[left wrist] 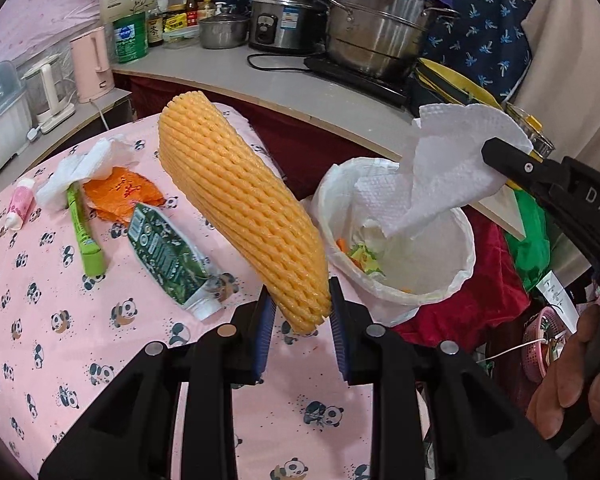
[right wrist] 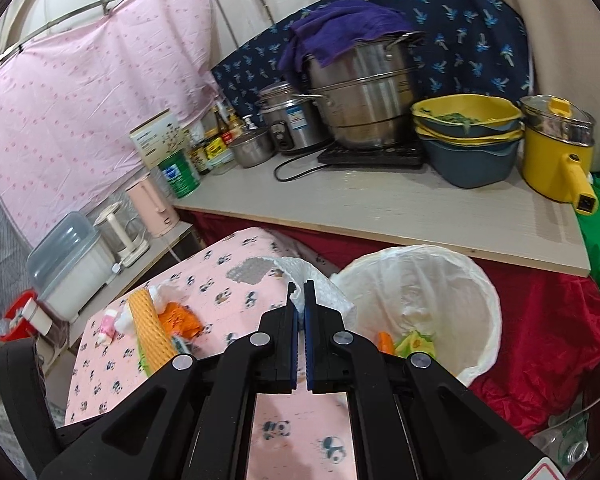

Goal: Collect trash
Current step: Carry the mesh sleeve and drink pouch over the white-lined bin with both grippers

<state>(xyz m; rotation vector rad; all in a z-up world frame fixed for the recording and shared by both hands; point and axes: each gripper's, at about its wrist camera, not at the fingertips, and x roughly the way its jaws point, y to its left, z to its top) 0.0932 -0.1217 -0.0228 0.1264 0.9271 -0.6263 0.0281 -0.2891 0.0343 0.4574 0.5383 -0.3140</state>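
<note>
My left gripper (left wrist: 302, 304) is shut on the lower end of a yellow foam net sleeve (left wrist: 236, 204) and holds it raised over the pink panda tablecloth (left wrist: 80, 340). My right gripper (right wrist: 300, 292) is shut on a white paper towel (right wrist: 320, 292); in the left wrist view the towel (left wrist: 440, 172) hangs over the white-lined trash bin (left wrist: 456, 280). The bin (right wrist: 480, 292) holds some vegetable scraps. On the table lie a green-white tube (left wrist: 168, 256), a green stick pack (left wrist: 84, 232), an orange wrapper (left wrist: 120, 192), a crumpled tissue (left wrist: 80, 168) and a small pink tube (left wrist: 20, 204).
A grey counter (right wrist: 380, 204) behind the table carries steel pots (right wrist: 360, 96), a rice cooker (right wrist: 288, 120), yellow and blue basins (right wrist: 468, 140), a yellow pot (right wrist: 556, 156) and bottles. Pink kettle (left wrist: 92, 64) and a plastic box (right wrist: 68, 272) stand at left. Red cloth (right wrist: 540, 340) surrounds the bin.
</note>
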